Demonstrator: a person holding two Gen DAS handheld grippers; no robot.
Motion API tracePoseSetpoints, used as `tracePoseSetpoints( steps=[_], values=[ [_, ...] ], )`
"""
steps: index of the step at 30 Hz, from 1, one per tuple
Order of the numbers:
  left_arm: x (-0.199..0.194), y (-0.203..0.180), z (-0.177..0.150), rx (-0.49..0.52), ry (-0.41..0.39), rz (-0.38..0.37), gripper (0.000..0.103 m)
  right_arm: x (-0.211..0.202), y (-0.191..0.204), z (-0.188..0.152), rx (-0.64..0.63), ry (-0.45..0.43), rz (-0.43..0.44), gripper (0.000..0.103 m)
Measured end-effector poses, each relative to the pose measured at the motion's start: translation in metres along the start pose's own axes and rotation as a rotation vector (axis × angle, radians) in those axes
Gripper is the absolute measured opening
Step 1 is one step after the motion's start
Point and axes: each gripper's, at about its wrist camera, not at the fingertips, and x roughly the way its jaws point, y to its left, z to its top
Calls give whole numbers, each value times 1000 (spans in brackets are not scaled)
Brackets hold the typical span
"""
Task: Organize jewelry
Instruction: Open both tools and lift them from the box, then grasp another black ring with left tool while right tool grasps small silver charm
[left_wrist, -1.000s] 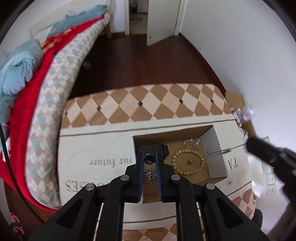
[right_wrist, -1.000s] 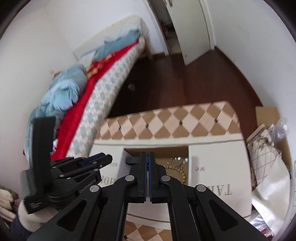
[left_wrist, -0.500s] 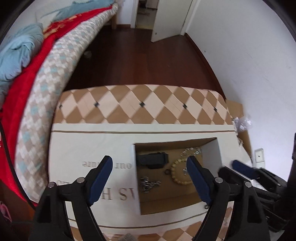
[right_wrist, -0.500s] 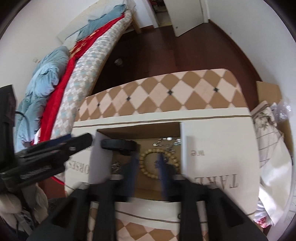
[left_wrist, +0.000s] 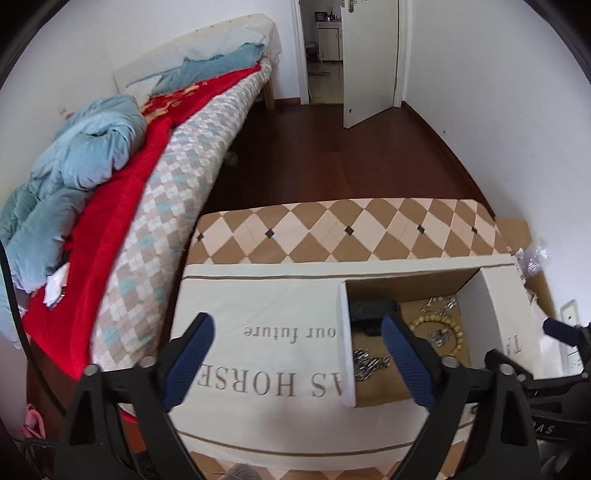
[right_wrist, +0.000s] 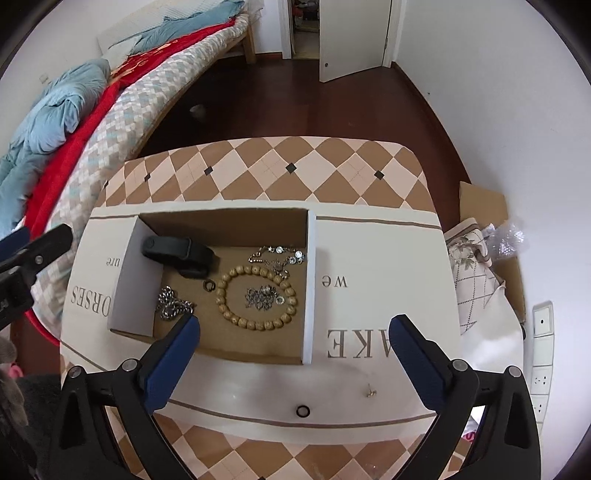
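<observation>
An open cardboard box (right_wrist: 309, 280) sits on a cream printed cloth. Inside lie a wooden bead bracelet (right_wrist: 256, 291), a black band (right_wrist: 177, 251), a silver chain (right_wrist: 171, 304), a crystal necklace (right_wrist: 279, 254), a small metal chain pile (right_wrist: 263, 295) and a dark ring (right_wrist: 209, 285). On the cloth in front lie a black ring (right_wrist: 303, 410) and a small gold earring (right_wrist: 370, 392). My right gripper (right_wrist: 291, 360) is open and empty above the box's near edge. My left gripper (left_wrist: 299, 360) is open and empty, left of the box (left_wrist: 345, 332).
The table (right_wrist: 273, 170) has a brown checkered top. A bed (left_wrist: 122, 177) with red and blue bedding runs along the left. Cardboard and bags (right_wrist: 480, 266) lie on the floor at right. A door (left_wrist: 369, 62) stands open at the back.
Both grippers have opened wide and pulled back from the box. The left gripper let go of the ring it held inside the box and swung left. The right released its chain.
</observation>
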Motion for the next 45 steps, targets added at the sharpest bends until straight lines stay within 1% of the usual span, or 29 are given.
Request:
tracePoseSetpoints(
  steps=[1, 6, 11, 14, 18, 20, 28, 32, 38, 42, 45],
  values=[
    [-1, 0, -3, 4, 1, 0, 102, -1, 0, -2, 2, -5, -2, 103],
    [-13, -3, -15, 7, -2, -11, 102, -14, 3, -7, 4, -33, -18, 103],
    [-31, -5, -25, 6, -23, -18, 102, -40, 3, -16, 6, -80, -33, 103],
    [-51, -7, -31, 8, -56, -20, 102, -61, 3, -25, 6, -116, -41, 103],
    [-78, -9, -39, 10, -116, 16, 102, -87, 3, -35, 15, -164, -50, 103],
    [-92, -9, -44, 10, -136, 20, 102, -100, 3, -42, 22, -190, -56, 103],
    [-131, -5, -58, 5, -190, 16, 102, -149, 3, -64, 54, -277, -74, 103],
    [-144, -5, -66, -10, -202, 9, 102, -170, 5, -74, 57, -323, -95, 103],
    [-161, -5, -72, -21, -224, 13, 102, -192, 6, -86, 73, -359, -87, 103],
    [-166, -5, -72, -27, -235, 42, 102, -199, 6, -90, 83, -368, -75, 103],
    [-164, -6, -72, -36, -248, 47, 102, -199, -3, -95, 115, -368, -31, 103]
  ],
)
